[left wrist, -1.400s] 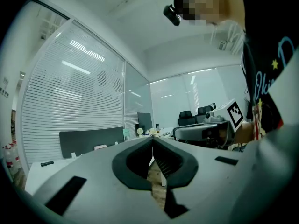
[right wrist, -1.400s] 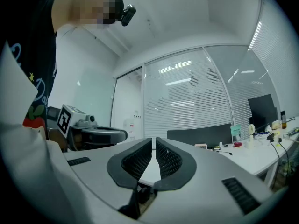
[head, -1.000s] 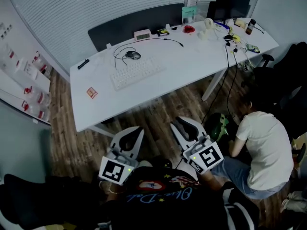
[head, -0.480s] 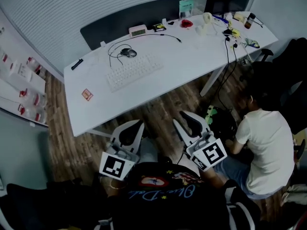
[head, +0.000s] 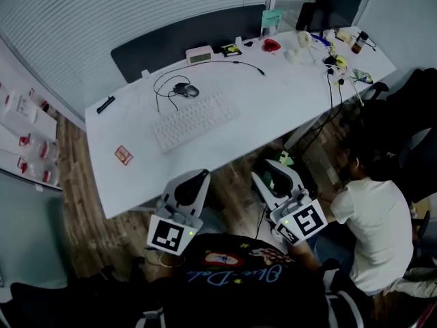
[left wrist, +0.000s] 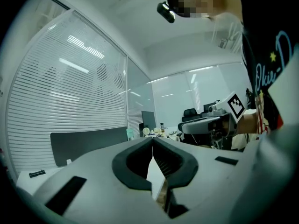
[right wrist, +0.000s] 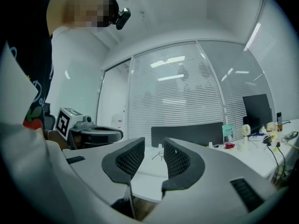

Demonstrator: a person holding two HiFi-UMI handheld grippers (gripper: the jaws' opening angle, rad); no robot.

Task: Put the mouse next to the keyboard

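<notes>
A dark mouse (head: 186,89) with a looped black cable lies on the white table (head: 136,183), just behind the white keyboard (head: 196,119). Both grippers are held level in front of the table's near edge, well short of the mouse. My left gripper (head: 197,177) (left wrist: 153,140) is shut, its tips touching, with nothing in it. My right gripper (head: 272,172) (right wrist: 153,143) is open; its jaws have just been opening and only the table edge shows through the gap. The mouse itself cannot be made out in either gripper view.
A person in a white shirt (head: 372,210) crouches on the floor at the right, by hanging cables (head: 332,80). On the table are a red card (head: 123,155), a black marker (head: 106,104), a small clock (head: 199,55), a monitor (head: 334,4) and clutter at the far right. A black chair (head: 410,108) stands right.
Both grippers have moved nearer to the table's front edge. The right gripper's jaws stand a little wider apart than before.
</notes>
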